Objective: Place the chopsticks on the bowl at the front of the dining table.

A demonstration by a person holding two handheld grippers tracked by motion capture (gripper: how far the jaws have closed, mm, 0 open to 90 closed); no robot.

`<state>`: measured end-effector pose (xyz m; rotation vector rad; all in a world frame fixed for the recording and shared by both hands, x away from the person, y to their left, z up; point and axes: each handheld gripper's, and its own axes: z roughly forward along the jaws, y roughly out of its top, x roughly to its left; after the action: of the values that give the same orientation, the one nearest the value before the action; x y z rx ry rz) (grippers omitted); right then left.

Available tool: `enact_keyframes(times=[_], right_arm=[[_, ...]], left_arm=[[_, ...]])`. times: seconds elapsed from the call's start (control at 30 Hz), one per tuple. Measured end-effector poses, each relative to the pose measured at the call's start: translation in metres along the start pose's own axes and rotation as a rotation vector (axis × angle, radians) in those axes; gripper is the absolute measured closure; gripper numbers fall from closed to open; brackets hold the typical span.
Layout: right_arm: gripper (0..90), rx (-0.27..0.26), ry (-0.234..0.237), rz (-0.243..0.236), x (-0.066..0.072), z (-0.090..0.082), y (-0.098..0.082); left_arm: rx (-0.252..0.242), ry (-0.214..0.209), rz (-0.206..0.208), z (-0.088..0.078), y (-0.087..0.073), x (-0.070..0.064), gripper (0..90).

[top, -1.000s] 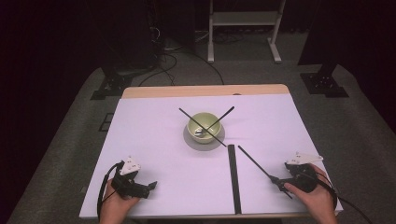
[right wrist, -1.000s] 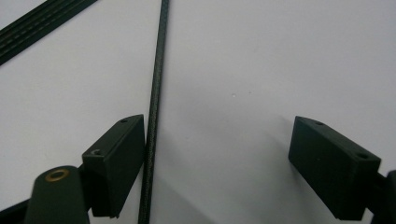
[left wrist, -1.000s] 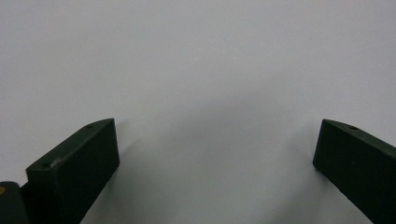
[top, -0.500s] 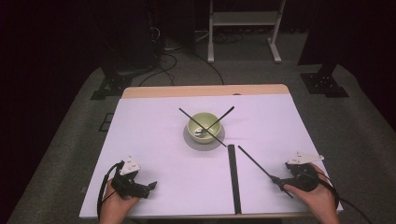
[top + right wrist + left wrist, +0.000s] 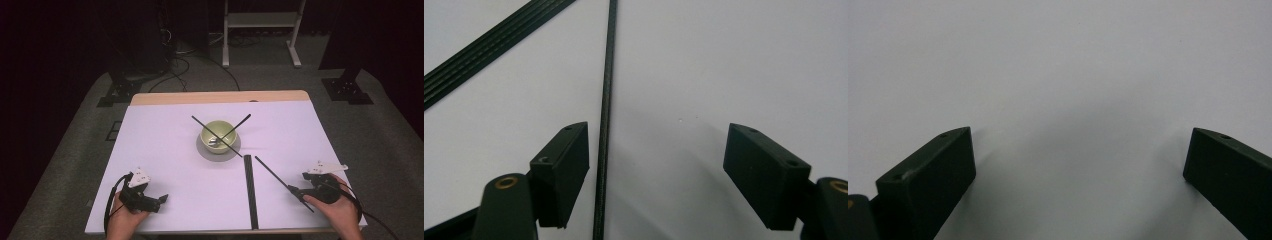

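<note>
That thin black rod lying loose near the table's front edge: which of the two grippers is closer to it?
The right. The right gripper straddles the thin black rod, its open jaws having just been closing, with the rod beside one pad. The left gripper rests far across the table, jaws open.

high: above, forward-down | tool views: close, tabletop point(image 5: 165, 150) shared

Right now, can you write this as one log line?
right gripper: jaws just closing, open around thin rod | left gripper: open, nothing between | bowl: untouched
</note>
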<state>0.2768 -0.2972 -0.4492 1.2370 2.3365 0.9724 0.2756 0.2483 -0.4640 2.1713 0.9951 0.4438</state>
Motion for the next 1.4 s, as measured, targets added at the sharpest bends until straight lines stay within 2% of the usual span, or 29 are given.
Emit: enact_keyframes(times=[0.73, 1.4], right_arm=[[39.2, -0.038, 0.045, -0.03, 0.004, 0.007, 0.025], [59.0, -0.018, 0.094, -0.05, 0.009, 0.028, 0.044]], left_arm=[[0.0, 0.0, 0.0, 0.0, 0.0, 0.0, 0.0], [0.0, 0.0, 0.0, 0.0, 0.0, 0.0, 0.0]])
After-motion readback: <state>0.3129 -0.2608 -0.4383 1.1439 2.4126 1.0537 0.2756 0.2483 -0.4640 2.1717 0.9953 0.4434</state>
